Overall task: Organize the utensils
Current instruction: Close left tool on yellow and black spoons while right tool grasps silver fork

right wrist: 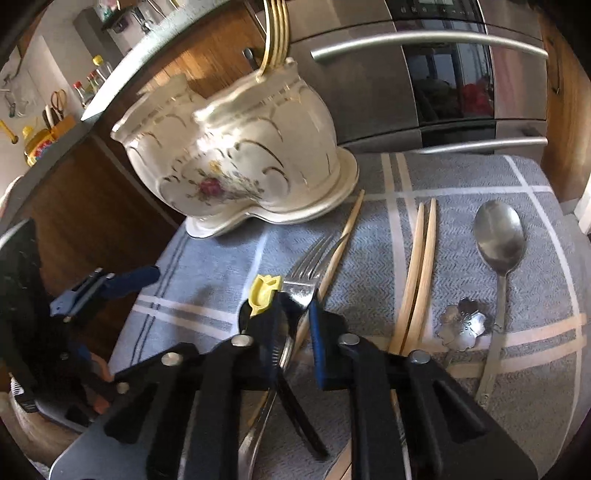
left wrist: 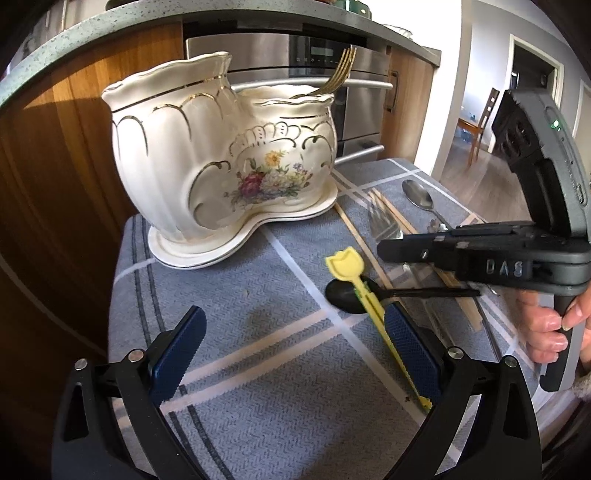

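Note:
A cream floral ceramic holder (left wrist: pixel 221 158) (right wrist: pixel 236 162) stands on its saucer at the back of the cloth, with a gold fork (left wrist: pixel 338 74) (right wrist: pixel 277 33) in it. On the cloth lie a yellow tulip-ended stick (left wrist: pixel 354 280) (right wrist: pixel 264 291), a black spoon (left wrist: pixel 349 293), a silver fork (left wrist: pixel 384 221) (right wrist: pixel 306 266), chopsticks (right wrist: pixel 417 273), a silver spoon (left wrist: pixel 417 194) (right wrist: pixel 500 236) and a small flower-shaped spoon (right wrist: pixel 463 321). My left gripper (left wrist: pixel 291 354) is open above the cloth, its right pad beside the yellow stick. My right gripper (right wrist: pixel 295 332) (left wrist: pixel 384 249) hovers with jaws narrowly apart over the black spoon's handle.
The grey checked cloth (left wrist: pixel 258 387) covers a small table. A steel oven (right wrist: pixel 443 74) and wood cabinets (left wrist: pixel 55 184) stand close behind. A doorway with a chair (left wrist: pixel 480 125) is at the far right.

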Available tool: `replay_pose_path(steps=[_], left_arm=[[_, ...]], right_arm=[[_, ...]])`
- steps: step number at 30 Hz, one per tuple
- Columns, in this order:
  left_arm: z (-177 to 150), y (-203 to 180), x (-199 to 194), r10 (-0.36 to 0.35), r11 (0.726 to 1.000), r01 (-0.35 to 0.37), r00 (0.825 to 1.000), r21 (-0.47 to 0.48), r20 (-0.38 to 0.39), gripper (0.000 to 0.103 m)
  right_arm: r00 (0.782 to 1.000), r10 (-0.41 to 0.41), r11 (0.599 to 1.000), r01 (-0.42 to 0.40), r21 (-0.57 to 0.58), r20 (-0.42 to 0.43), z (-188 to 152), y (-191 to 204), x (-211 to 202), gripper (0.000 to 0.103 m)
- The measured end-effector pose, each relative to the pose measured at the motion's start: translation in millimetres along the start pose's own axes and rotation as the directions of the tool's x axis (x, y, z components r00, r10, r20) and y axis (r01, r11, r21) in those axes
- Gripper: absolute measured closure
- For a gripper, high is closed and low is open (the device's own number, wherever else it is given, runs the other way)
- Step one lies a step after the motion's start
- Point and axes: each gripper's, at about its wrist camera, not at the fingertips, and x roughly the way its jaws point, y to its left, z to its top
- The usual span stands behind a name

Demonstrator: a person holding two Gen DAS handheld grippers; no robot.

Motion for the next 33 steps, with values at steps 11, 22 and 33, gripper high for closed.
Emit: replay_pose_path(steps=[11, 22, 33], left_arm=[[-3.1, -9.9, 6.8, -0.055, 0.998, 0.056, 0.998, 0.027, -0.035, 0.021], [1.1, -8.1, 25.5, -0.097, 0.995, 0.094, 0.99, -0.03, -0.105, 0.058], [19.0, 4.3, 40.9, -0.072, 0.994, 0.062, 0.991, -0.089, -0.113, 0.06]], right_arm=[[0.999, -0.001, 1.0, 0.0, 0.019, 0.051, 2.9, -8.0, -24.4, 0.101], [0.998, 0.016, 1.0, -0.017, 0.005, 0.068, 2.3, -7.1, -32.5, 0.101], [0.996, 0.022, 1.0, -0.021, -0.005, 0.087, 2.0, -8.4, -40.5, 0.101]])
